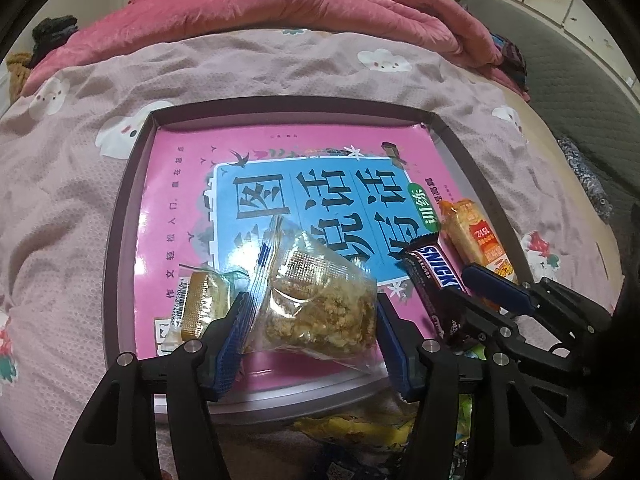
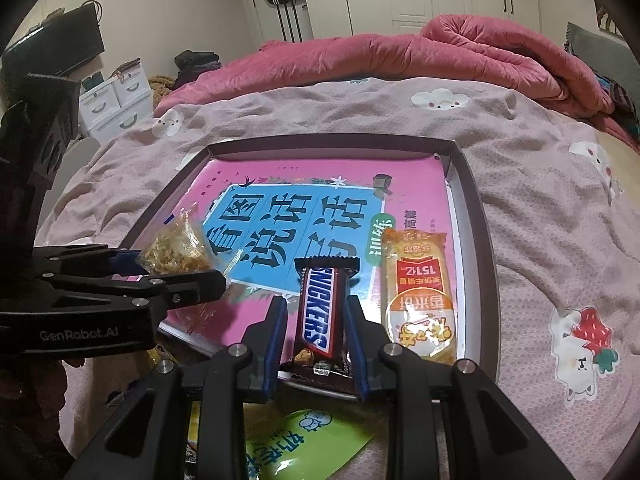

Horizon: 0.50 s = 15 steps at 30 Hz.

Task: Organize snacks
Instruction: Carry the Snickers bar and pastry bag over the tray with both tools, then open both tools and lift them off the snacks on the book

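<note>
Clear plastic is bulging between the blue pads of the left gripper, which is pinching a crumbly snack bag over the near edge of the tray, probably to lay it beside the small gold-wrapped pastry, though I can't quite tell whether the bag is already touching down. Alongside, the right gripper is clamping the Snickers bar by its near end, lining it up just left of the orange rice-cracker packet so the snacks are forming a row.
</note>
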{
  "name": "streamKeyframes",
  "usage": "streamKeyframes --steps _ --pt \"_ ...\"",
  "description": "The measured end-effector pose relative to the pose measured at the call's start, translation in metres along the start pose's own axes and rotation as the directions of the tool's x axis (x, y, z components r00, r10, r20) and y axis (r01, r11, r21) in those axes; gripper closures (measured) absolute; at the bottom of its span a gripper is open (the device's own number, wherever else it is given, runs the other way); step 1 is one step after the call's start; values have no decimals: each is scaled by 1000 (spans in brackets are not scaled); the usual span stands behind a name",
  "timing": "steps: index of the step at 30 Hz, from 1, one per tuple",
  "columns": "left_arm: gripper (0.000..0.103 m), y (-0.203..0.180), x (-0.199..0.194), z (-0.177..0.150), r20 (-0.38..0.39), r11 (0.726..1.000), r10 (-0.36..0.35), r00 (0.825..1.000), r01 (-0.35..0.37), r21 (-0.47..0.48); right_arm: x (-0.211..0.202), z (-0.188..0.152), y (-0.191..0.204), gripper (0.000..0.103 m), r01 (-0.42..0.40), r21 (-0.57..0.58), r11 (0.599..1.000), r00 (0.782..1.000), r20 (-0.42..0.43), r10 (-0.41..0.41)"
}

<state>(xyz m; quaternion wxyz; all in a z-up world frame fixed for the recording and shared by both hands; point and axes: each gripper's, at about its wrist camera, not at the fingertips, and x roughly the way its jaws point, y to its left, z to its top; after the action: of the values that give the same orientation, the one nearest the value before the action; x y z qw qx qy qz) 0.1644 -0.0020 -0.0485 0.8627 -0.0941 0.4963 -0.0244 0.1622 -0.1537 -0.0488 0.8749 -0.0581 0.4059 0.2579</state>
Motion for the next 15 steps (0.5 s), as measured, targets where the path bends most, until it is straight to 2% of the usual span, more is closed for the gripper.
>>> streamKeyframes --steps 10,15 --pt "41 -1 -2 -1 6 1000 5 1000 -5 1 -1 0 -1 74 -1 9 1000 1000 0 1" --pt "41 0 -5 -1 11 1000 6 1000 -6 1 -4 -1 -3 69 -4 23 1000 1000 4 4"
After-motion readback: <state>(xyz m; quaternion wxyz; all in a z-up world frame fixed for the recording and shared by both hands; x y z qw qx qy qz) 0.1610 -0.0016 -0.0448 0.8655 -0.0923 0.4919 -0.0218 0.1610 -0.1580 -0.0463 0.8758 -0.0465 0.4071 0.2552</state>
